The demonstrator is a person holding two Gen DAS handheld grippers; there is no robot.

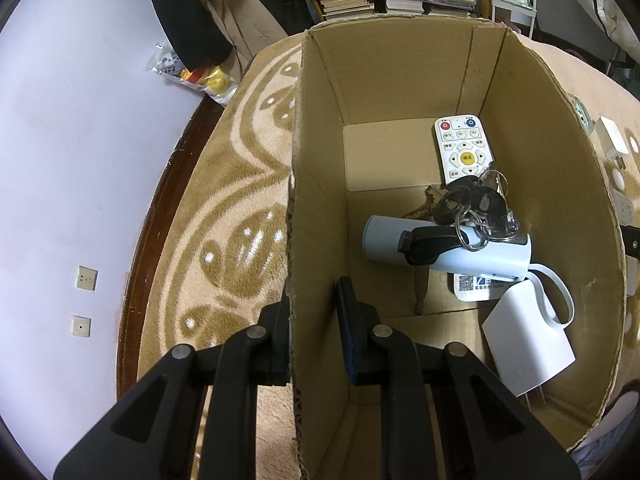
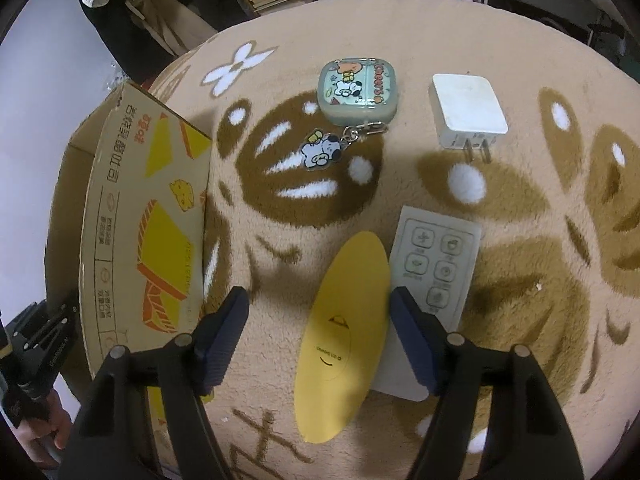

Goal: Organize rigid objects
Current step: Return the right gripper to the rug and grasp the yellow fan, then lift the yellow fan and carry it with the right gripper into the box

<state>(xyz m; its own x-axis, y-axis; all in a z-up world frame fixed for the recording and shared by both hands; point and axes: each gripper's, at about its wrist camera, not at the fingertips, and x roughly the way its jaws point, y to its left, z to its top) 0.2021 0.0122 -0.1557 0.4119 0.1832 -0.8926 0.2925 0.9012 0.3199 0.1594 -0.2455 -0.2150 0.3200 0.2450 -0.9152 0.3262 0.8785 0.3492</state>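
Below, the left tool [image 1: 313,328] pinches the left wall of the cardboard box [image 1: 316,184], one finger outside, one inside. Within lie a white remote [image 1: 462,148], a key bunch [image 1: 478,208], a pale cylinder with black strap [image 1: 440,248] and a white charger [image 1: 528,344]; a card beneath is mostly hidden. The right tool [image 2: 320,320], spread wide, straddles a yellow oval object [image 2: 344,336], touching neither side clearly. Beyond it rest a grey flat remote [image 2: 434,268], partly hidden, a cartoon earbud case [image 2: 356,92] and a plug adapter [image 2: 468,108] on the plush tan blanket [image 2: 520,208].
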